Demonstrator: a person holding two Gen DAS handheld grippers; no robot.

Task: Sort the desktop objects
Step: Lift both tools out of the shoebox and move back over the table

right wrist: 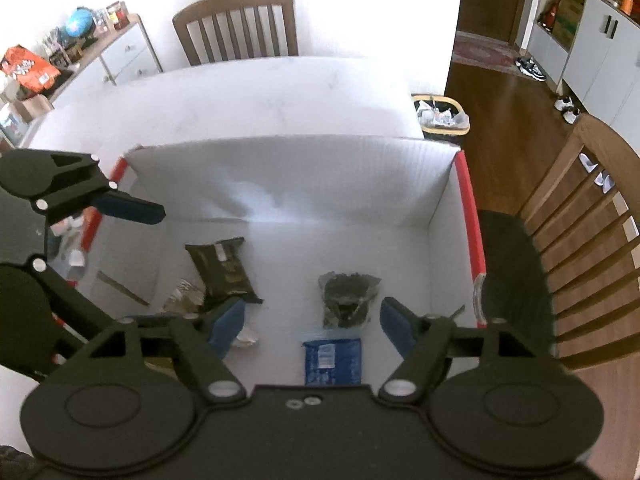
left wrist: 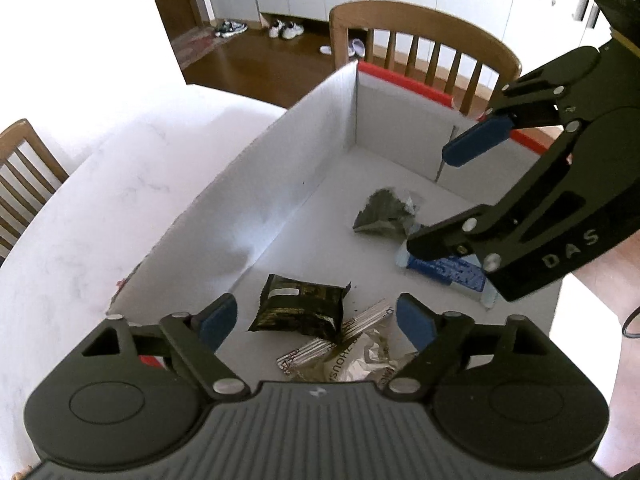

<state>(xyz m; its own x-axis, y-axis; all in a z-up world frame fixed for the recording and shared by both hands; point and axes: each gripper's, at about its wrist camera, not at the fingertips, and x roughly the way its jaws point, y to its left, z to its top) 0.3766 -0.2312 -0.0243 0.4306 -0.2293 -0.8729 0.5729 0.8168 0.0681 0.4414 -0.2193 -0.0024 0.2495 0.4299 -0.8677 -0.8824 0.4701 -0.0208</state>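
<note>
White box (right wrist: 288, 176) on desk (right wrist: 240, 92): black packet (right wrist: 220, 272) at its left, crumpled dark wrapper (right wrist: 348, 296) at right, blue packet (right wrist: 332, 360) nearest, silver wrapper (left wrist: 360, 356), perhaps foil. Left claw (left wrist: 316, 320) and right claw (right wrist: 312, 328) both hang over the box, jaws spread wide, holding nothing.

The right gripper (left wrist: 432, 196) bears the white letters "DAS" on its black body in the left wrist view. A crumpled silver wrapper (left wrist: 360, 356) near the bottom carries upside-down print, of which only "HOUS" can be made out. Print on the blue packet (right wrist: 332, 360) is too blurred to read
</note>
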